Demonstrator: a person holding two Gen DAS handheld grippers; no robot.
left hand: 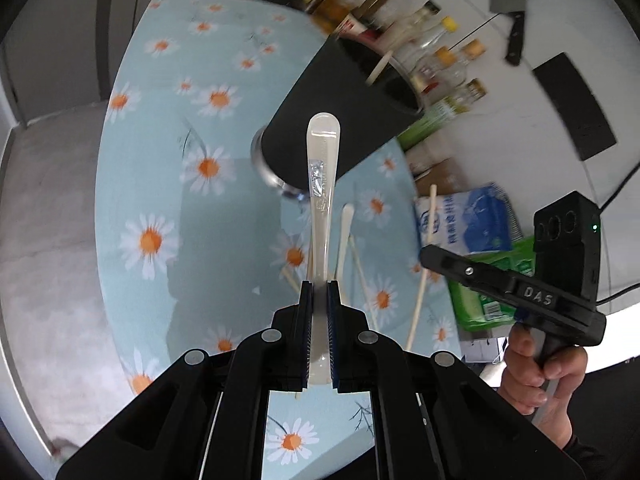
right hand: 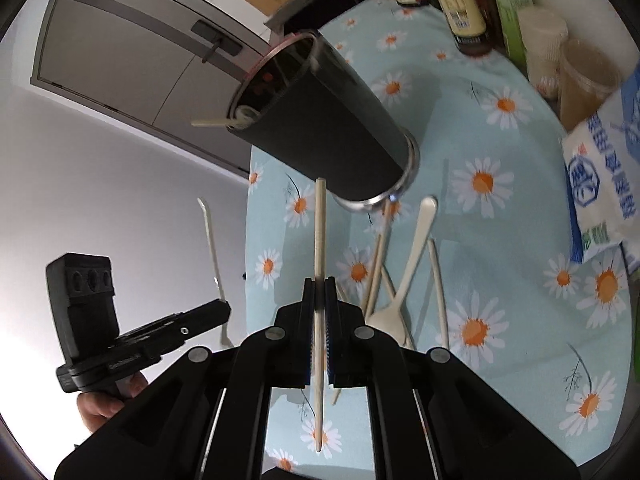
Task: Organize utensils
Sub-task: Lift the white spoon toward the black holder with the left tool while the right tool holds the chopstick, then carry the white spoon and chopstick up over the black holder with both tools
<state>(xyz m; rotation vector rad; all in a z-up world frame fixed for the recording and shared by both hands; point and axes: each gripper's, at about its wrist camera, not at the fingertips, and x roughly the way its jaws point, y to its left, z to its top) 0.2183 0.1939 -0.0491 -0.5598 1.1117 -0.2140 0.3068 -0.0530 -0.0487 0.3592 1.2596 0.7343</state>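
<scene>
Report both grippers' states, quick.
Left gripper: shut on a spoon.
Right gripper: shut on a chopstick.

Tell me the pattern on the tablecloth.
The tablecloth is light blue with white, orange-centred daisies; it shows best in the right wrist view.

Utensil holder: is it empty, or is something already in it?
Not empty. The black utensil holder stands upright on the cloth, and a pale utensil handle pokes over its rim. What else is deeper inside I cannot tell.

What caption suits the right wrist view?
Right tool clamps a chopstick above the daisy tablecloth, facing a black utensil holder.
</scene>
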